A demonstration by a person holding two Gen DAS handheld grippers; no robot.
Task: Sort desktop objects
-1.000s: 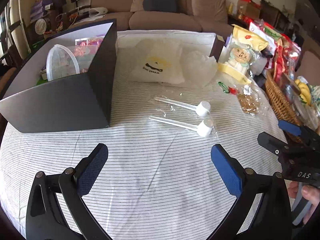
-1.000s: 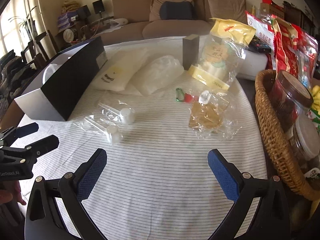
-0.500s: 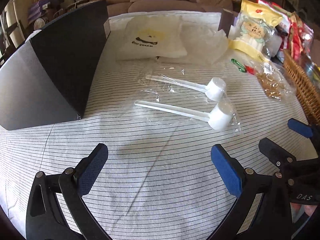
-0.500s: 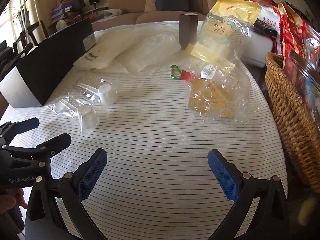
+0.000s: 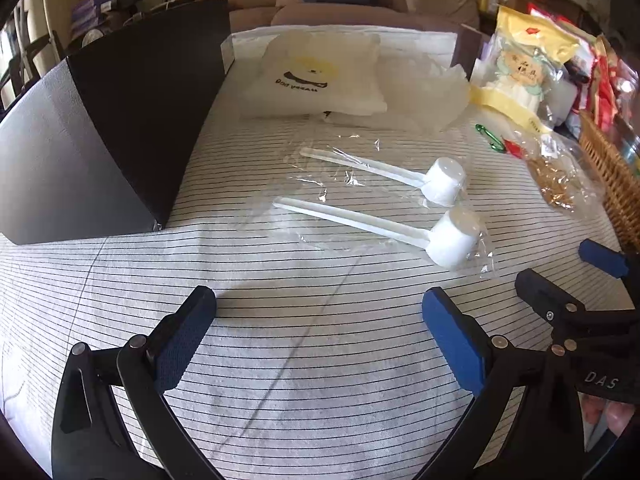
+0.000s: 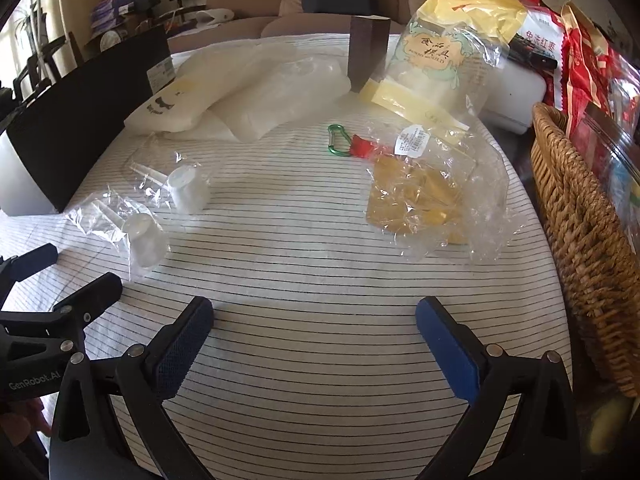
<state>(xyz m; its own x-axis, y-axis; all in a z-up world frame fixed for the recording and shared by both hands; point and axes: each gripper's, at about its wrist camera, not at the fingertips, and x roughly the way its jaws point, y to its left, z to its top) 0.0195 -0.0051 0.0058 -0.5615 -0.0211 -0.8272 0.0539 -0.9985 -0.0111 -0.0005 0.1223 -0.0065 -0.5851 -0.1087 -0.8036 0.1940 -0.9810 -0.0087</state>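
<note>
Two white plastic scoops in clear wrappers lie on the striped tablecloth: the near scoop (image 5: 452,240) (image 6: 142,234) and the far scoop (image 5: 444,180) (image 6: 186,188). My left gripper (image 5: 320,332) is open and empty, just short of the near scoop. My right gripper (image 6: 314,336) is open and empty over bare cloth; it shows at the right edge of the left wrist view (image 5: 568,280). A green carabiner with a red tag (image 6: 340,140) and a clear bag of yellow contents (image 6: 416,200) lie ahead of the right gripper.
A black open box (image 5: 120,120) stands at the left. White plastic bags (image 5: 320,76) lie at the back. A snack bag (image 6: 440,60) and a brown block (image 6: 366,48) stand behind. A wicker basket (image 6: 588,216) borders the right edge.
Both grippers moved forward and lower over the table, so the scoops and the clear bag now lie closer. Both stayed open. Nothing on the table moved.
</note>
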